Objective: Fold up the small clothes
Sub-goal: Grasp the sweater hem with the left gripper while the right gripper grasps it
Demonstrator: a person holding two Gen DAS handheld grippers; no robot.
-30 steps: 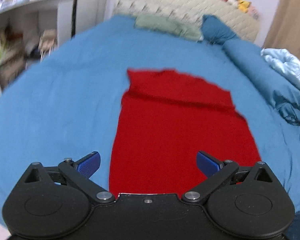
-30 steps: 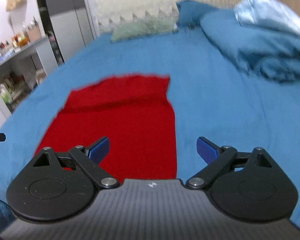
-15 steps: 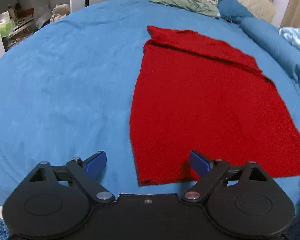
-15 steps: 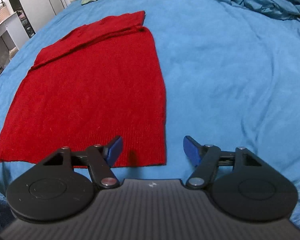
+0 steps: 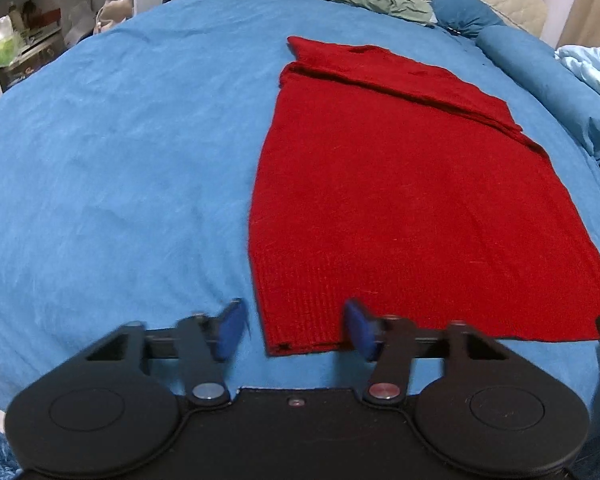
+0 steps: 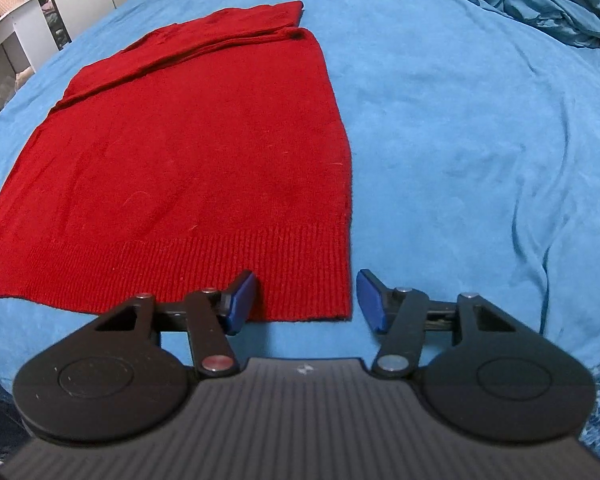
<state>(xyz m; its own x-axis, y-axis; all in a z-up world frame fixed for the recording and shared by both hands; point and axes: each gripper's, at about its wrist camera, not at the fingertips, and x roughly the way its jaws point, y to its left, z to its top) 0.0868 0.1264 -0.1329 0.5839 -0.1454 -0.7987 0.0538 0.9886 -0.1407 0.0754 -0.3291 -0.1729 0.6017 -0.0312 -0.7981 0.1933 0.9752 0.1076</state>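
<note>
Red knit garment [image 5: 400,200]; no legible label, apparently.

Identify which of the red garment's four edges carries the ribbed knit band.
The near hem of the red garment, closest to both wrist cameras. It shows vertical ribbing; the side edges are plain and the far end is folded over.

Red knitted garment [image 5: 412,196] lying flat on the blue bedsheet [image 5: 120,152], its ribbed hem [image 6: 204,268] along the near edge, its far end folded back over the body in a narrow diagonal band, the sides straight and the surface smooth, without wrinkles.
</note>
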